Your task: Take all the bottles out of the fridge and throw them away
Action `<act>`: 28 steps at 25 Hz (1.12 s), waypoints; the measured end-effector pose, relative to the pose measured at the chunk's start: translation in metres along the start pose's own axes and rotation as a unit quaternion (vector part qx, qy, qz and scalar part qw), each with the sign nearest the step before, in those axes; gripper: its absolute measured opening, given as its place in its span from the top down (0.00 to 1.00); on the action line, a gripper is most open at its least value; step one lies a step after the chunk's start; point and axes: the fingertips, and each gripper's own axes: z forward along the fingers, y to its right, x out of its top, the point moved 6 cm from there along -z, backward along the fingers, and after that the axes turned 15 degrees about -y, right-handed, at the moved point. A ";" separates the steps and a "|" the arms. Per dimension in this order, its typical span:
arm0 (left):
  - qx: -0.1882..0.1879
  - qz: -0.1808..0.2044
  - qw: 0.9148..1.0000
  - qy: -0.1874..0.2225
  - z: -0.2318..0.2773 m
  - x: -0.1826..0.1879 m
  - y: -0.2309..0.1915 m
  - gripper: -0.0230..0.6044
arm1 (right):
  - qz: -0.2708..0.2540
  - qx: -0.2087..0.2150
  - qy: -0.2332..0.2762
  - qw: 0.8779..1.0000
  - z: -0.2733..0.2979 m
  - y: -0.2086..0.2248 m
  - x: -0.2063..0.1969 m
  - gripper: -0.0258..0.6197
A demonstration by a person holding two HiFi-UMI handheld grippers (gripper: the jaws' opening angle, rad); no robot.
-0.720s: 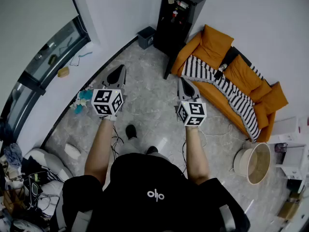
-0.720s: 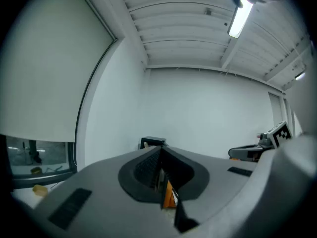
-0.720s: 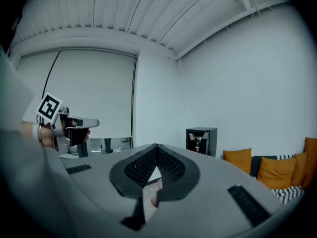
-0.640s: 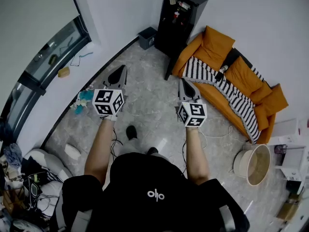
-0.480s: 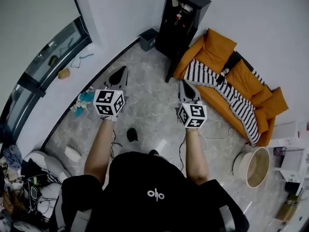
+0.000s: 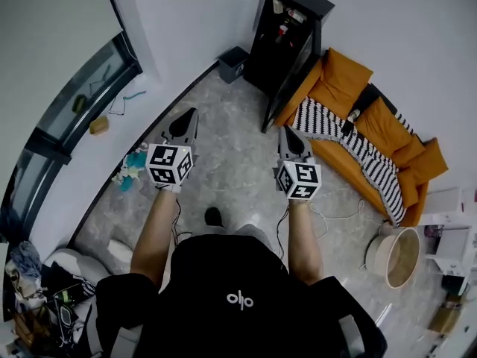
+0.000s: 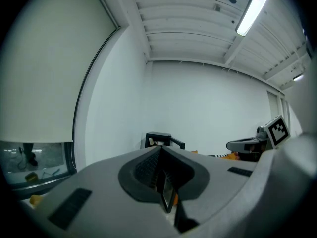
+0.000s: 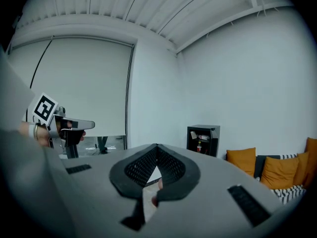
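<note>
Fridge (image 6: 287, 32) straight ahead, a tall black cabinet against the white wall on the far side of the room. Its door looks swung open toward the sofa (image 6: 346, 80), and the bottles (image 6: 282, 22) sit on the upper shelves inside, with one red one catching the eye in the right gripper view. The person stands well back on the grey marble floor (image 6: 231, 162), both arms stretched out in front. Out on that side, the left gripper (image 6: 191, 114) is clamped tight, jaws pressed together with nothing between them. Same story for the right gripper (image 6: 284, 130): jaws together, empty, aimed toward the fridge. Both are well apart from the fridge and from each other. A small dark bin (image 6: 233, 63) sits on the floor just left of the fridge, near the wall. To the right, the orange sofa runs along the wall with a black-and-white striped blanket (image 6: 358, 148) draped over its seat, and a round pale tub (image 6: 381, 248) stands on the floor beyond the sofa's near end.
</note>
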 end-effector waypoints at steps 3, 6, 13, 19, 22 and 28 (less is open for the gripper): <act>-0.006 -0.004 1.000 -0.006 0.011 -0.002 -0.017 0.96 | -0.001 -0.006 -0.007 1.000 0.015 -0.005 0.003 0.95; -0.012 -0.008 1.000 -0.010 0.019 -0.005 -0.032 0.96 | -0.004 -0.011 -0.016 1.000 0.026 -0.011 0.005 0.95; -0.020 -0.008 0.999 -0.023 0.058 -0.008 -0.061 0.96 | -0.006 -0.017 -0.023 1.000 0.070 -0.005 0.012 0.95; -0.019 0.002 0.999 -0.036 0.105 0.001 -0.101 0.96 | 0.001 -0.015 -0.018 1.000 0.135 0.005 0.030 0.95; -0.023 0.011 0.999 -0.040 0.140 0.016 -0.123 0.96 | 0.002 -0.016 -0.017 1.000 0.174 0.015 0.045 0.95; -0.042 0.025 0.998 -0.044 0.223 0.053 -0.159 0.96 | 0.001 -0.027 -0.019 0.999 0.246 0.046 0.083 0.95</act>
